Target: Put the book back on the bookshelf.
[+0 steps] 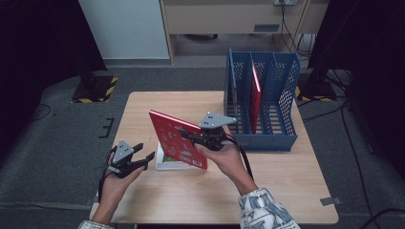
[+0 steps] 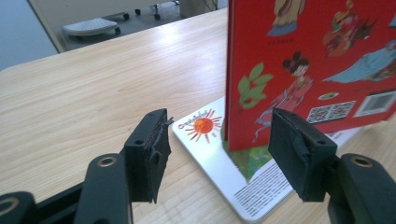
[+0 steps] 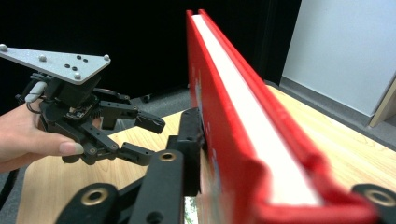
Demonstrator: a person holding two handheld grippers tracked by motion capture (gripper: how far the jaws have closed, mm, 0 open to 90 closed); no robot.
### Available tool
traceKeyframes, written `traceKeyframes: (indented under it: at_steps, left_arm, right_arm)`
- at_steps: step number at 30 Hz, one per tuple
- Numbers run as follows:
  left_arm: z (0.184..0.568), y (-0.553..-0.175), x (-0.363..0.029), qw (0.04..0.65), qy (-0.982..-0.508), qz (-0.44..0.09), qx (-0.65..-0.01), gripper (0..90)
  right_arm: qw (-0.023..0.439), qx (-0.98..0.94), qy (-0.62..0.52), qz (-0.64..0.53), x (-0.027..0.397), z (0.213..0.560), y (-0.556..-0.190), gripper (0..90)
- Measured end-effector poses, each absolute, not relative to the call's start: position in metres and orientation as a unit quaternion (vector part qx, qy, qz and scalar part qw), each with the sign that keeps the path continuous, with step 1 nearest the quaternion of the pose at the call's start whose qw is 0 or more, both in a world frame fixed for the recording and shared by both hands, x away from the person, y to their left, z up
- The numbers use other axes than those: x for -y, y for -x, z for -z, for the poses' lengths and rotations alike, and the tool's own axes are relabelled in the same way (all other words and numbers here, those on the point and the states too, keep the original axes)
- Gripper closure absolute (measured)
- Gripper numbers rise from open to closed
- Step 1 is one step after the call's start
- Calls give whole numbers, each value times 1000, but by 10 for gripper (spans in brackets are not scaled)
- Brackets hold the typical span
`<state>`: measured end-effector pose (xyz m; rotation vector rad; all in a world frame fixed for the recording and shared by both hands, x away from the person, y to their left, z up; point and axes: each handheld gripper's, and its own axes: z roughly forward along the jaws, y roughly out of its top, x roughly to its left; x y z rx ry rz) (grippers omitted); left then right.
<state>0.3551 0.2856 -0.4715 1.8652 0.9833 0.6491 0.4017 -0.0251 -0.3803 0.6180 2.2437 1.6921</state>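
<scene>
high: overhead, far | tongs views: close, level | shared: red book (image 1: 177, 139)

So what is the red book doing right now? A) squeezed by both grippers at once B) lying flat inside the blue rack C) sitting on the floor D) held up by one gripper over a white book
D: the right gripper clamps the red book tilted up above the white book on the table, while the left gripper stands open beside it, touching nothing.
</scene>
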Motion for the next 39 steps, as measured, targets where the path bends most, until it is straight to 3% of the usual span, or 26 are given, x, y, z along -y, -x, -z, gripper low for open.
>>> traceKeyframes:
  at_steps: [22, 39]
  left_arm:
    - [491, -365, -293, 375, -779, -259, -430, 261]
    - [494, -367, -301, 364, -772, -256, -455, 154]
  right_arm:
    - [161, -747, -268, -587, 48, 376, -402, 797]
    - [169, -739, -275, -591, 58, 373, -397, 797]
